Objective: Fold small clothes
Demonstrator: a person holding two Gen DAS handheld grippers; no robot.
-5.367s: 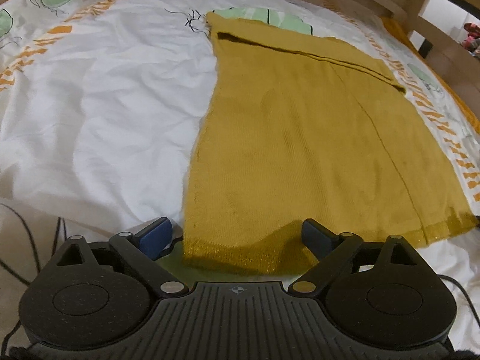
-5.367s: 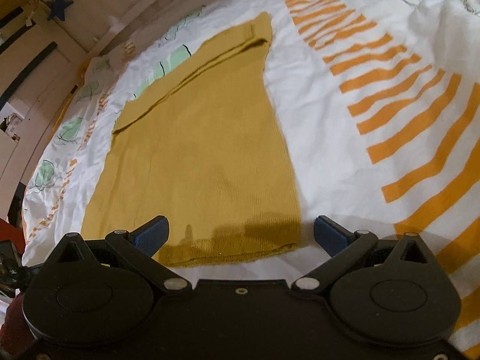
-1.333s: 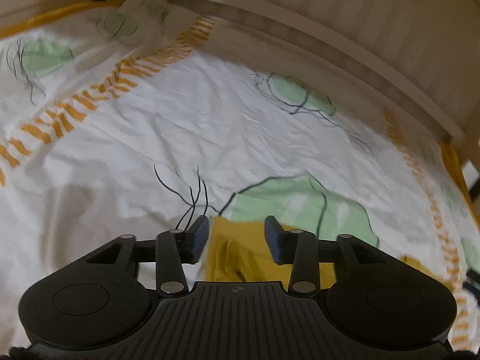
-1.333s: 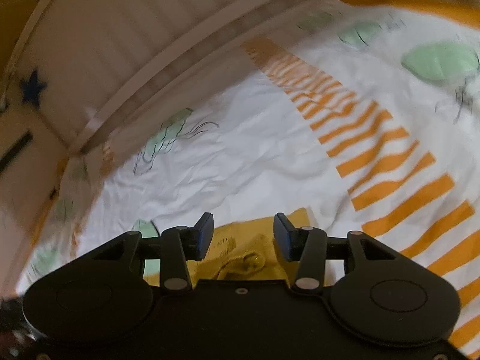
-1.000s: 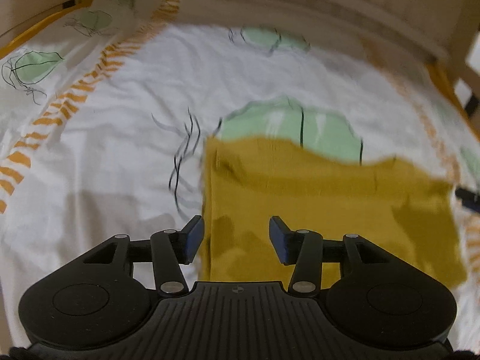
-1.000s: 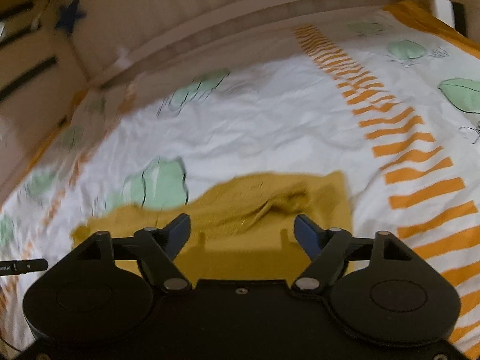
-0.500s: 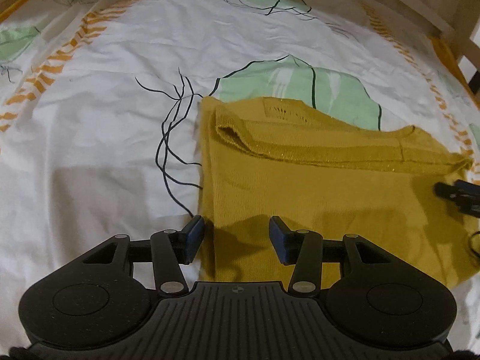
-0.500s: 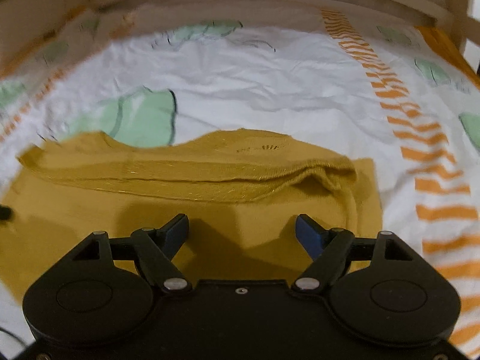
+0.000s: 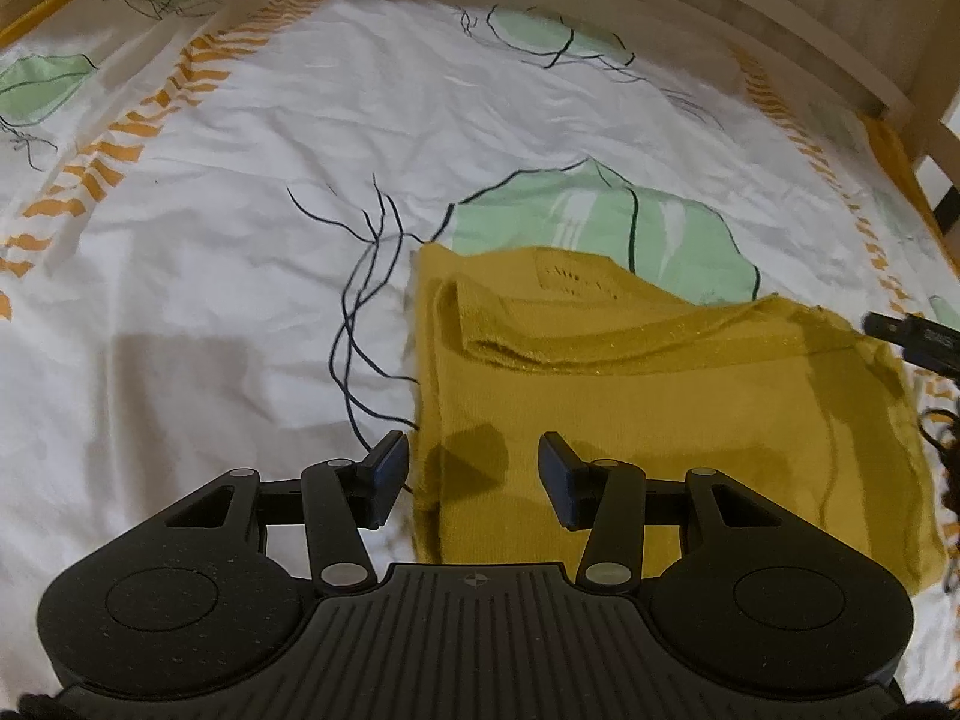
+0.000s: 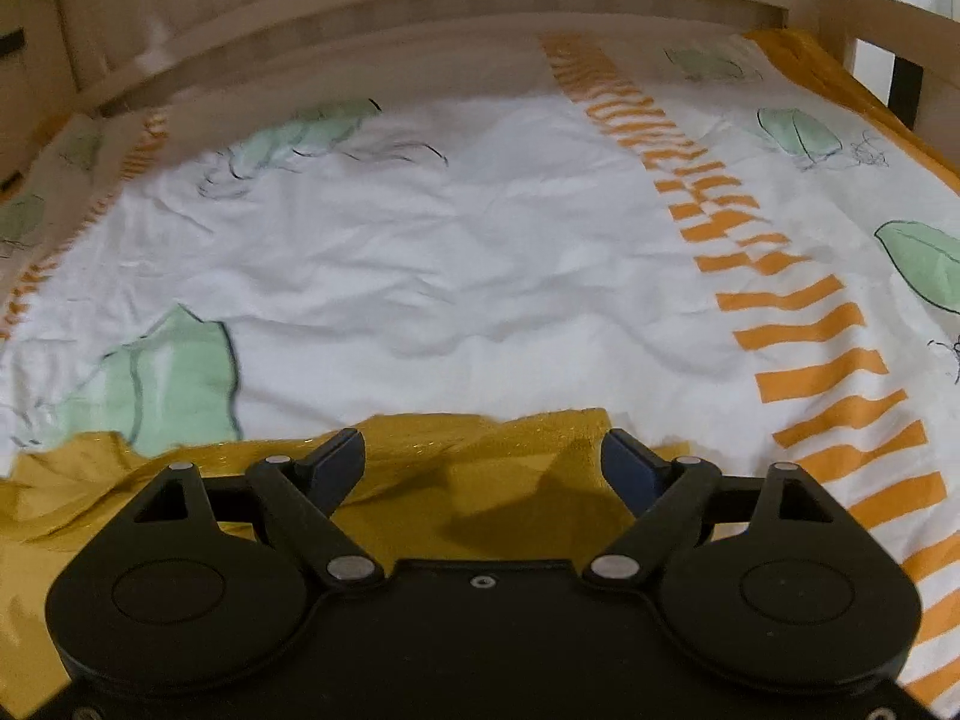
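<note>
**Garment folded, both grippers empty**

Both grippers have let go since the earlier frames, and the garment (image 9: pixel 660 420), once spread long, now lies doubled over on the sheet (image 9: pixel 210 240). At left, the left gripper (image 9: pixel 474 471) hovers over the garment's left edge, jaws apart. At right, the right gripper (image 10: pixel 483 462) hangs over the folded top edge (image 10: pixel 480 438), jaws wide apart, holding nothing.

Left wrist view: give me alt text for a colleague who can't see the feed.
A mustard-yellow knit garment, folded in half, lies on a white bedsheet printed with green leaves and orange stripes. The open left gripper hovers at its near left edge, holding nothing. A wooden bed rail runs behind; part of the other gripper shows at far right.
</note>
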